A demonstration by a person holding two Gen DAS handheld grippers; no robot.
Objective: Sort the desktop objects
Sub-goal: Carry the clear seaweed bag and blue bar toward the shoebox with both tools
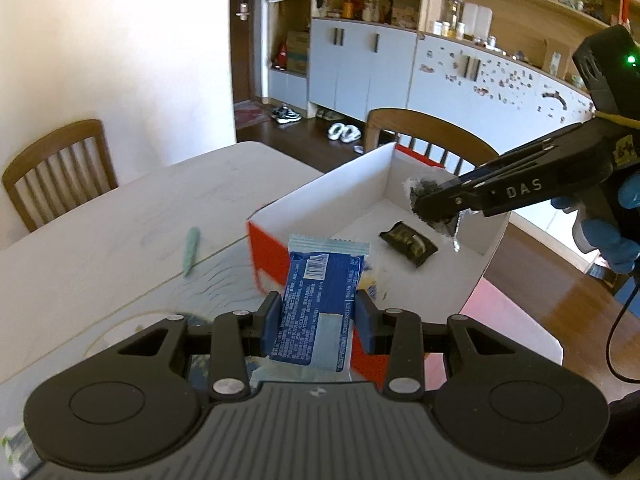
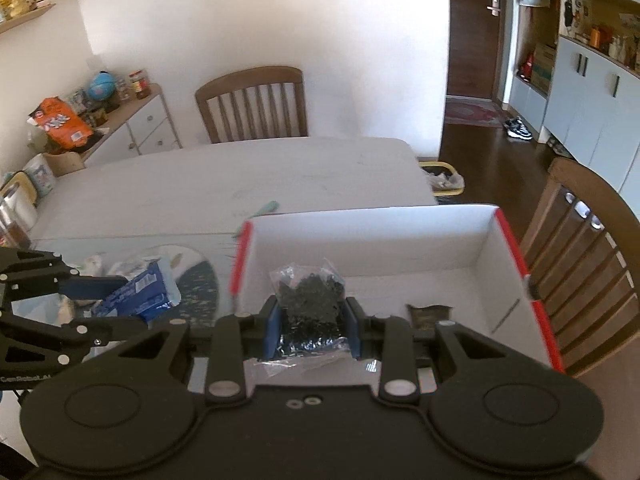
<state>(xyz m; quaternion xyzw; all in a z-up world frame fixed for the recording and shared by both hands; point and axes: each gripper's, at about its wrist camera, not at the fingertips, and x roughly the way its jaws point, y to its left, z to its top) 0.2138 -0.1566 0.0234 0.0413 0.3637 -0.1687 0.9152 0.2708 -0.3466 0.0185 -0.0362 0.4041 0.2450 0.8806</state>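
Currently you hold two light, crinkly packets: left gripper (image 1: 316,320) pinching the blue snack packet (image 1: 320,292) at lower centre, right gripper (image 2: 314,326) pinching the clear bag of dark bits (image 2: 310,300) over the white box (image 2: 400,236); grip mid-body, film slips

Two black plastic grippers: left gripper (image 1: 317,316) and right gripper (image 2: 313,322), each with blue finger pads (image 1: 271,322), silver pivot screws, ribbed housing. At right of the left-wrist frame, white "DAS" lettering, green indicator light, blue glove (image 1: 614,246), black cable.
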